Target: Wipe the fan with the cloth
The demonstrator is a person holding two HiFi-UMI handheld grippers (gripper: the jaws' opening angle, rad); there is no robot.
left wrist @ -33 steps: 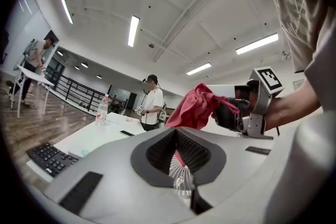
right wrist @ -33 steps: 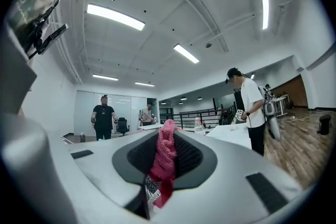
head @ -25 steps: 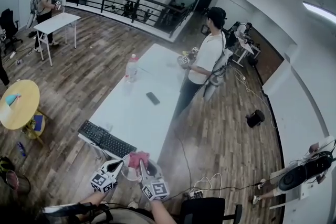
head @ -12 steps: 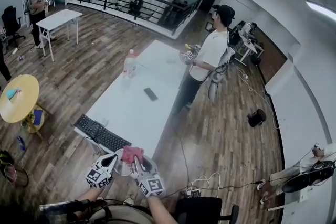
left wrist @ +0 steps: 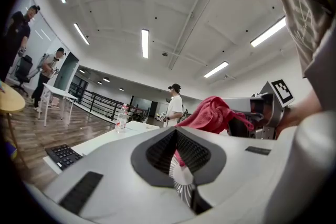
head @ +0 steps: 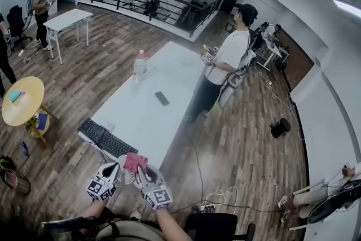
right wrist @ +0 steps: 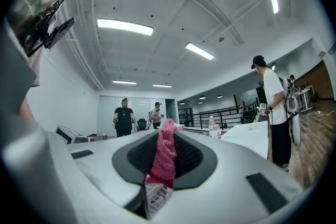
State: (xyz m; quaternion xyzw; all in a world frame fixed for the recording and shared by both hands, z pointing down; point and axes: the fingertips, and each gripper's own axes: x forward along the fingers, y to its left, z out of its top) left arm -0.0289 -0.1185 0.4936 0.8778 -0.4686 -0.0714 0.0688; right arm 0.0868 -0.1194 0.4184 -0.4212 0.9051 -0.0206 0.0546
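Two grips, left claw (head: 115, 168) pinching fan (left wrist: 181, 177), right claw (head: 142, 172) clamping cloth (right wrist: 164, 152), bunched upright

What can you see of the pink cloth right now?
The pink cloth is small, soft and knit-looking, bunched into a crumpled wad. The jaws of the right gripper clamp it, with the bunch sticking out past them. It is in mid-air, off the white table. Its lower end seems to lie against the white fan pinched in the left gripper.

right gripper (right wrist: 163, 164) pinching pink cloth (right wrist: 166, 145), white table (right wrist: 250, 136) beyond — person (right wrist: 273, 107) beside
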